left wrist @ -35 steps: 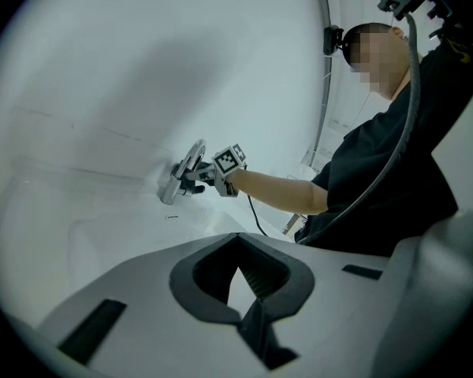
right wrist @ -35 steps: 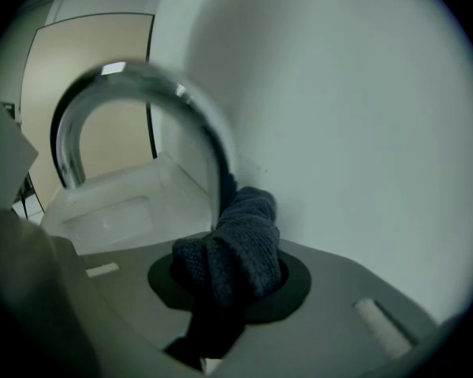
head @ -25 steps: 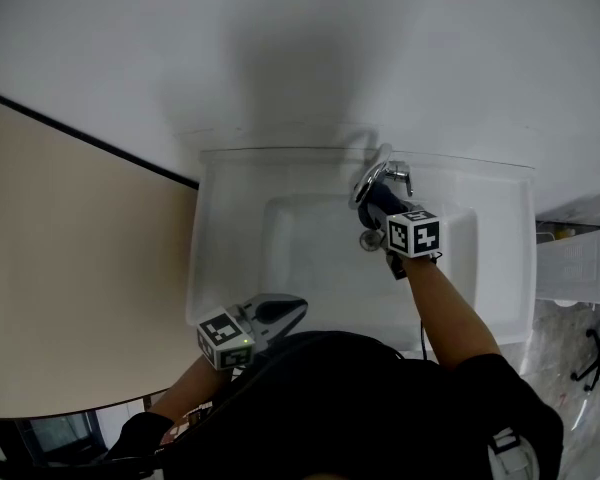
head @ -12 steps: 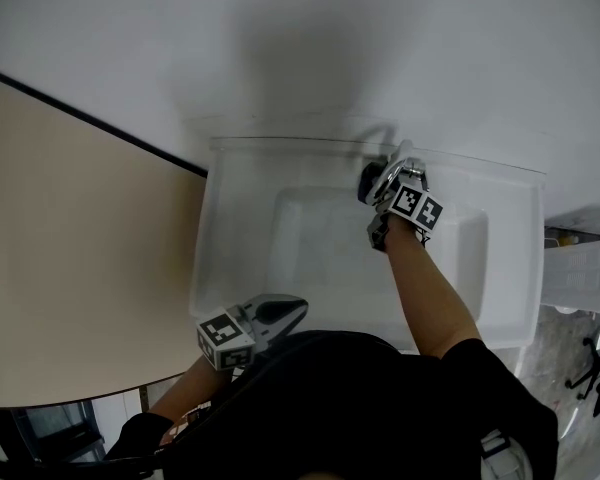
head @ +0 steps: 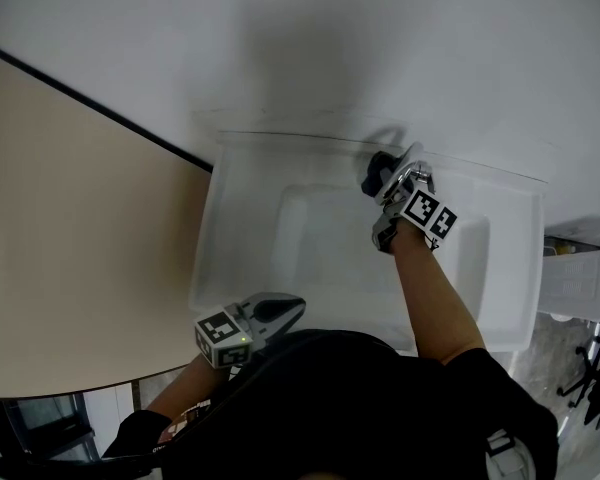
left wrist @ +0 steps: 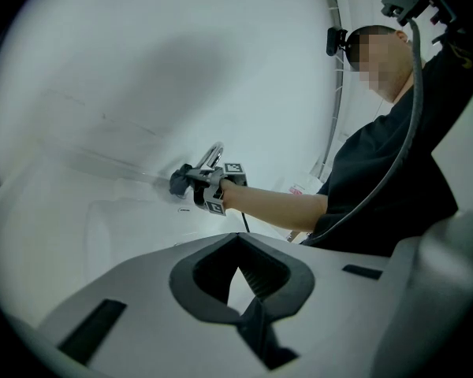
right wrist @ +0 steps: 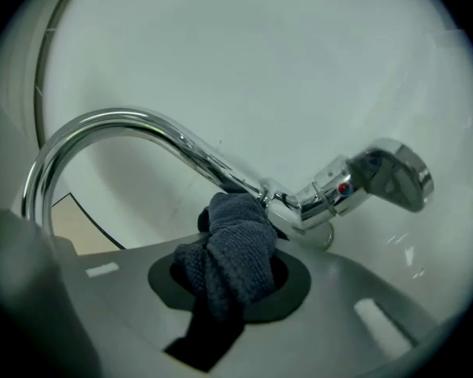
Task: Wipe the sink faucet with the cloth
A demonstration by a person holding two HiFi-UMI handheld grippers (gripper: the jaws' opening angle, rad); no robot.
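A chrome faucet (right wrist: pixel 134 128) arches over the white sink (head: pixel 240 258), its lever handle (right wrist: pixel 390 176) out to the right. My right gripper (right wrist: pixel 236 278) is shut on a bunched dark grey cloth (right wrist: pixel 235 246), which presses against the faucet's body just below where the spout joins it. In the head view the right gripper (head: pixel 388 188) is at the back rim of the sink, with the cloth (head: pixel 376 174) on the faucet (head: pixel 408 168). My left gripper (head: pixel 288 308) hangs at the sink's near edge, shut on nothing. The left gripper view shows the left gripper (left wrist: pixel 240 309) far from the faucet (left wrist: pixel 213 154).
A white wall rises behind the sink. A beige surface (head: pixel 70 248) with a dark edge lies to the left. A white slatted crate (head: pixel 580 283) stands at the right. The person's dark-clad body fills the bottom of the head view.
My right gripper has carried the cloth from the front of the spout back and up to the faucet's base near the wall. The left gripper has stayed put.
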